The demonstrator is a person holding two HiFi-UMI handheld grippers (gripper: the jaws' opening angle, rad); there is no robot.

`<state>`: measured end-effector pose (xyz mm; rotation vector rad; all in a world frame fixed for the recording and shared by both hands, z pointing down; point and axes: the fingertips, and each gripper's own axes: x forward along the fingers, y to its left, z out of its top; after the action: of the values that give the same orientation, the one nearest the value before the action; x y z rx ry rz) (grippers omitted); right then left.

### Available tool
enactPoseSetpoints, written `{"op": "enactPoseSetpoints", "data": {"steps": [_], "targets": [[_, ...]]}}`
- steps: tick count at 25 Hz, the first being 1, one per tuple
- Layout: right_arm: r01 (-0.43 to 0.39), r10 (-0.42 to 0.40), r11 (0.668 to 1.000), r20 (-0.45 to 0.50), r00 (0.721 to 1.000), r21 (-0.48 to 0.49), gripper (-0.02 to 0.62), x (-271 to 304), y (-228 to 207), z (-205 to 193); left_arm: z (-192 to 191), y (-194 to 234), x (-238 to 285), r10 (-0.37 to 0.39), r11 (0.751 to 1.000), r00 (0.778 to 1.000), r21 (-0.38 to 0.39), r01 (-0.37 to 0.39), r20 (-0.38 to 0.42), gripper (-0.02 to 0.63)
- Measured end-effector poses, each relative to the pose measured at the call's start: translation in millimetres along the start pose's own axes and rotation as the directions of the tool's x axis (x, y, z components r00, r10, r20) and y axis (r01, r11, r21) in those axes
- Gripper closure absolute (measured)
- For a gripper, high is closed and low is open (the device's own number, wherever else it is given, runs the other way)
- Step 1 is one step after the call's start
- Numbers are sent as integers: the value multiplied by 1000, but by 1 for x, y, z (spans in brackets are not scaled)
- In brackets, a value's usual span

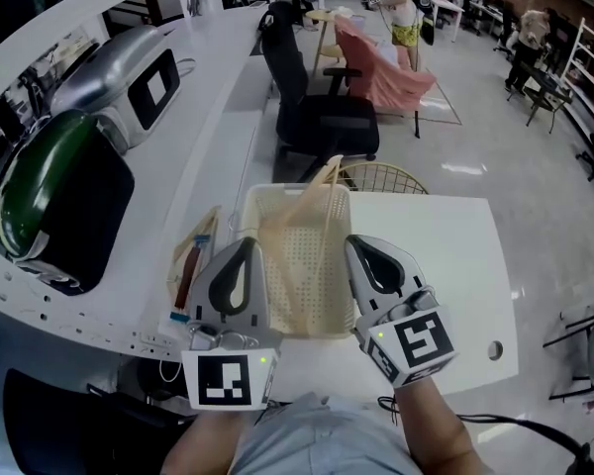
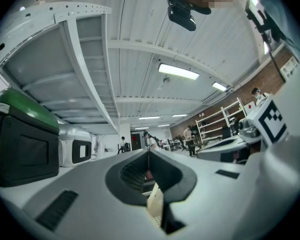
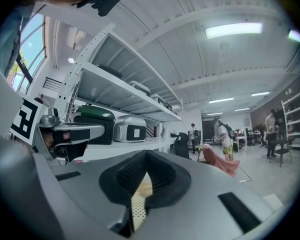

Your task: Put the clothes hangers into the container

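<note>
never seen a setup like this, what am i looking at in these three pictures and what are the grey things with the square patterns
There is no robot here. A person holds a hand tool with grey tongs in each hand. The head view comes from a camera on the person's head, looking down. The other two views come from cameras riding on each tool, looking along its tongs. The patterned cubes are part of the tools.

On the white table stands a cream perforated basket with a wooden hanger leaning out of it. More hangers lie on the table to its left.

The left tongs and the right tongs are each closed on a side wall of the basket. Each tool's own view shows the perforated wall pinched between them.
</note>
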<state>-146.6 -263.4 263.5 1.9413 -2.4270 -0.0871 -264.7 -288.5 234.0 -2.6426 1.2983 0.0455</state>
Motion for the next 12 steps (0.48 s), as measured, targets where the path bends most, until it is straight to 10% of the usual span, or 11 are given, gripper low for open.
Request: {"op": "enactPoseSetpoints", "data": {"steps": [12], "targets": [[-7,7,1000,9,1000,-10,584,-2,2,1,1,-4,-1,2,1000,1000,1,-2,3,594]]}}
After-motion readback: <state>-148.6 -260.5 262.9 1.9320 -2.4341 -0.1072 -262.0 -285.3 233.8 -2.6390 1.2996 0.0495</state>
